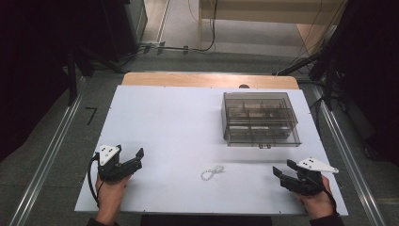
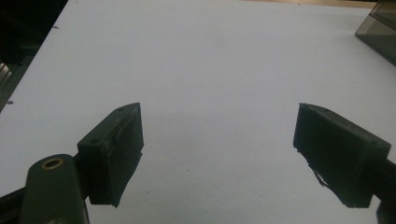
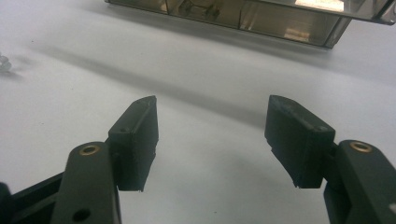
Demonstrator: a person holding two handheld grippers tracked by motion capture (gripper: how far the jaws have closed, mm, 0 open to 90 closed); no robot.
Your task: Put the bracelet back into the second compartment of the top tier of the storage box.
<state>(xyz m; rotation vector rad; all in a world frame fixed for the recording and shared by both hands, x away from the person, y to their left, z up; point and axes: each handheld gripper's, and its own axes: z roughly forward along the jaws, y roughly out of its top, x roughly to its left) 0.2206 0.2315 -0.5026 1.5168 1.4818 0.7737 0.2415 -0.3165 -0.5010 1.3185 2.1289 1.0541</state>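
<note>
A small white cord point(image 1: 212, 173), looped and knotted into a loose tangle, lies on the white tabletop point(image 1: 160, 122) in the lower middle of the high view, between the two grippers and a little nearer the right one. It looks thin and pale, barely standing out from the surface, with one loop at its lower left and a twisted end to the upper right. In the right gripper view only a blurred pale bit of it point(image 3: 3, 63) shows at the left edge.

The left gripper point(image 1: 130, 158) sits at the lower left of the high view, held in a hand point(image 1: 112, 190); its fingers point(image 2: 114, 149) stand wide apart with nothing but bare tabletop between them. The right gripper point(image 1: 285, 169) is at the lower right, its fingers point(image 3: 135, 140) also spread and empty.

A smoky transparent plastic organizer box point(image 1: 260, 118) with inner compartments rests in the upper right of the tabletop, well apart from the cord.
</note>
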